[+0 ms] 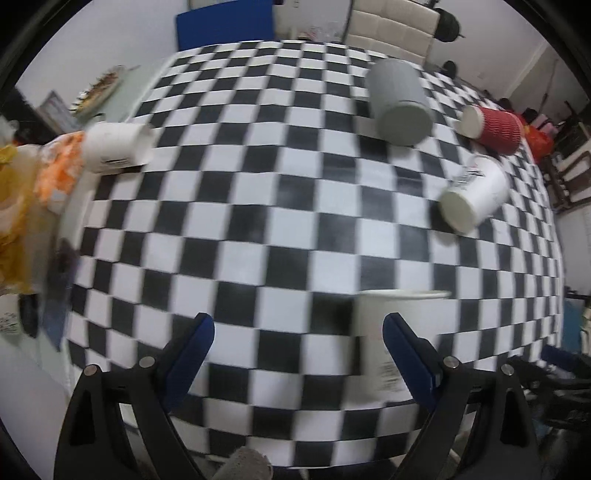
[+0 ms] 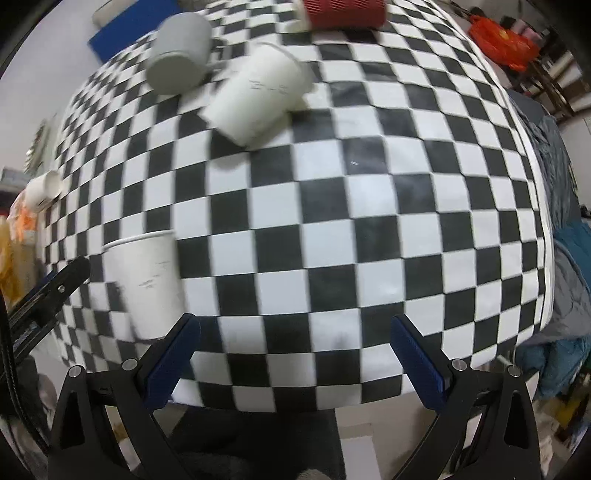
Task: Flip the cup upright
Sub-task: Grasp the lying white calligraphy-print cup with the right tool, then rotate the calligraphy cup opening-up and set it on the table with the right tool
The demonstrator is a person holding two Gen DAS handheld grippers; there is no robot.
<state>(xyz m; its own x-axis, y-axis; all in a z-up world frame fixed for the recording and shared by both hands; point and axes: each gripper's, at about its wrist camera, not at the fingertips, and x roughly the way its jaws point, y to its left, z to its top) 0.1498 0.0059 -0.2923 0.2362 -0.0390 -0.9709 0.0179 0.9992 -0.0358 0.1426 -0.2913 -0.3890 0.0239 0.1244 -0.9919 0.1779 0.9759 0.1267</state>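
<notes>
- Grippers, left point(image 1: 298, 334) and right point(image 2: 295, 334), hover spread and empty over the checkered counter point(image 2: 369, 229).
- Upright white cup point(image 2: 147, 280) stands nearest.
- Beyond, the tipped white cup point(image 2: 255, 103) likely comes next: pinch mid-wall, rotate smoothly.

A black and white checkered tabletop point(image 1: 280, 206) fills the view ahead of the left gripper. Beyond its far edge stands a blue board point(image 1: 225, 24) against a pale wall point(image 1: 122, 40), and next to it a cream padded chair back point(image 1: 391, 29). Far to the right is an orange-red plastic bag point(image 2: 502, 44). To the right of the right gripper, grey and teal fabric point(image 2: 569, 280) lies beside the tabletop edge. Both views are blurred.
</notes>
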